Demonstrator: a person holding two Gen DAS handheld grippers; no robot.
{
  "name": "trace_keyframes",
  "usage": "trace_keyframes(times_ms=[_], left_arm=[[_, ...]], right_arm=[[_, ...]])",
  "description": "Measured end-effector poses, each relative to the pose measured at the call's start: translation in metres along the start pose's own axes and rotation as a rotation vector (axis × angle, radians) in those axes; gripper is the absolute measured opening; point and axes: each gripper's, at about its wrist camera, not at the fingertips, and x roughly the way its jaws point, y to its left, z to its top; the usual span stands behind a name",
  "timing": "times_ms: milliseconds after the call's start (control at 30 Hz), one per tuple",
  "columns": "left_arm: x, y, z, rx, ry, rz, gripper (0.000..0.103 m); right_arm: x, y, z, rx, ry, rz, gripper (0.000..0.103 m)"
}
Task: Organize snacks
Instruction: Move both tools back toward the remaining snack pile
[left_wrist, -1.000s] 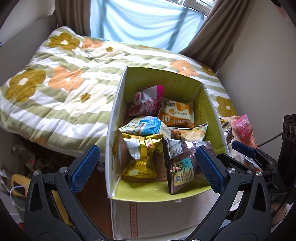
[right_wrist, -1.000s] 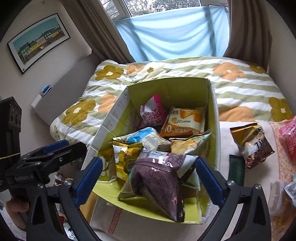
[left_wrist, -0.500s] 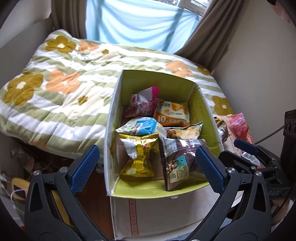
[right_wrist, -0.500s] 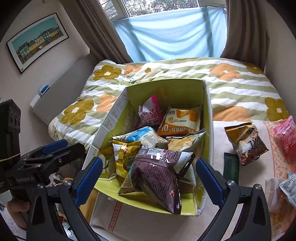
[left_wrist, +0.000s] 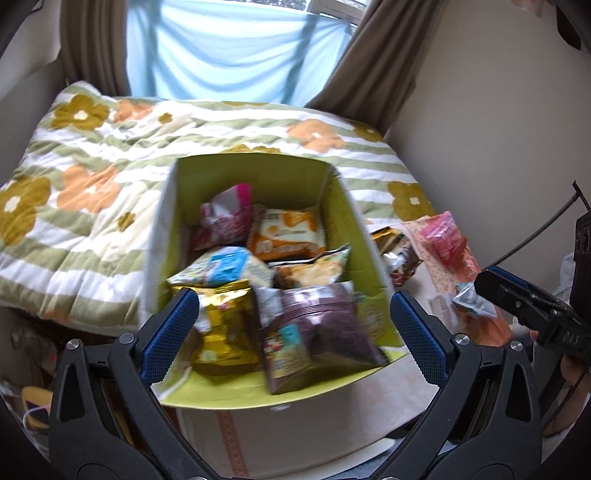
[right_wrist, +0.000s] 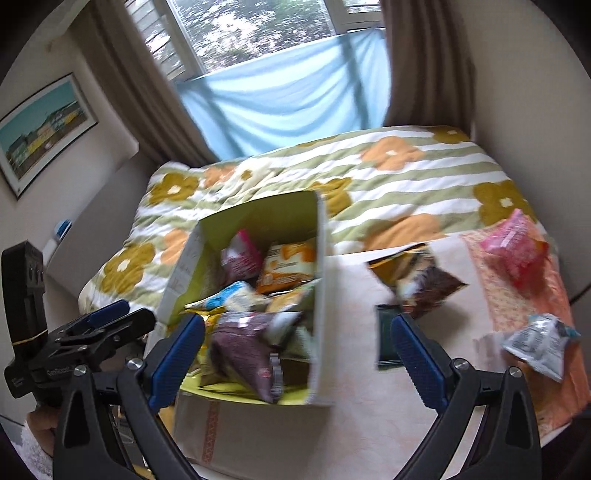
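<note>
Behind everything, a bed with a flowered quilt is seen under a curtained window, and a pale table stands against it. Both claws are spread wide and nothing is held: the left claw is aimed over the green box, the right claw over the box's right wall and the table beside it. Inside the box, six packets are packed, a purple packet and a gold packet nearest its front edge. Right of the box, loose snacks are left on the table: a dark flat packet just beside it, a brown-and-gold bag farther back, a pink bag and a silver pouch well apart to the right. Collection of the next snack is judged to be in hand; a swing rightward, a descent and a closing on the dark flat packet seem called for. Compared with half a second ago, the right view is turned rightward and more table is shown.
</note>
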Motion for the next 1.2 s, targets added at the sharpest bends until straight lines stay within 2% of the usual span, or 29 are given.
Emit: trace_keyframes(times_ms=[133, 267, 533, 667, 833, 1000, 1200], left_arm=[[0.011, -0.037, 0.007, 0.010, 0.003, -0.009, 0.103], [0.030, -0.084, 0.019, 0.013, 0.010, -0.033, 0.103], [0.092, -0.184, 0.040, 0.013, 0.035, -0.015, 0.103], [0.128, -0.213, 0.045, -0.029, 0.074, -0.003, 0.103], [0.176, -0.228, 0.050, -0.051, 0.129, 0.053, 0.103], [0.228, -0.224, 0.053, -0.050, 0.192, 0.113, 0.103], [0.287, -0.206, 0.048, -0.083, 0.294, 0.132, 0.103]], right_arm=[[-0.016, -0.044, 0.005, 0.042, -0.013, -0.031, 0.100], [-0.029, -0.090, 0.007, 0.051, 0.012, -0.083, 0.100], [-0.051, -0.190, 0.014, 0.094, 0.046, -0.120, 0.100], [-0.049, -0.234, 0.014, 0.130, 0.081, -0.120, 0.100], [-0.032, -0.274, 0.005, 0.170, 0.148, -0.119, 0.100], [-0.015, -0.298, -0.004, 0.229, 0.181, -0.099, 0.100], [-0.006, -0.312, -0.015, 0.312, 0.184, -0.157, 0.100]])
